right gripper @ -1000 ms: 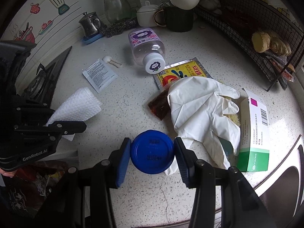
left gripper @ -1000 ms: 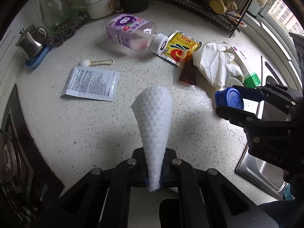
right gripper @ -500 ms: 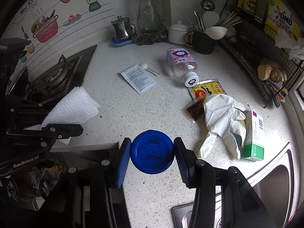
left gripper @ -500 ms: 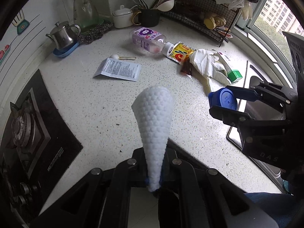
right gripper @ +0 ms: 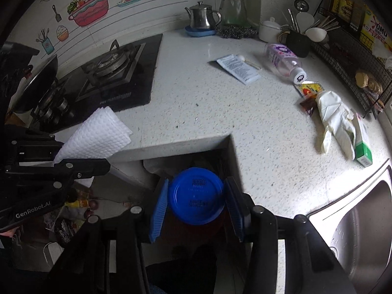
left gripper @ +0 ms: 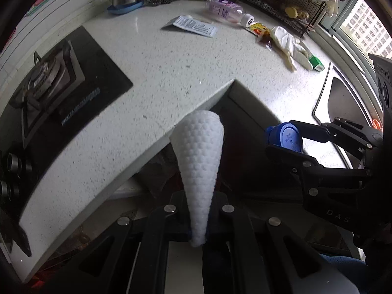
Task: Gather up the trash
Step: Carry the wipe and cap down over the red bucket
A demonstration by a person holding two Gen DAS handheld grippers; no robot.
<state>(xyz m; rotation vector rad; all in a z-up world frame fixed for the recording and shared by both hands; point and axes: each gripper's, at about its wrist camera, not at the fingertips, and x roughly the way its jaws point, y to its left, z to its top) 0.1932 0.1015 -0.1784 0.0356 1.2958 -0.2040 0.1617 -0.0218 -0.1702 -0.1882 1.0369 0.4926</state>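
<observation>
Left gripper (left gripper: 197, 230) jaws pinched on white embossed paper towel (left gripper: 198, 161), long axis running straight out. Right gripper (right gripper: 196, 197) jaws clamp round blue plastic lid (right gripper: 196, 194). Both past desk (right gripper: 220, 107) edge; floor litter below the jaws, nearer left.

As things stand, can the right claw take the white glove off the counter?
Probably not: the right claw is shut on the blue lid, and the white glove lies well across the counter, unobstructed.

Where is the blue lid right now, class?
The blue lid is clamped between the right gripper's fingers, low in the right wrist view, off the counter beyond its inner corner.
</observation>
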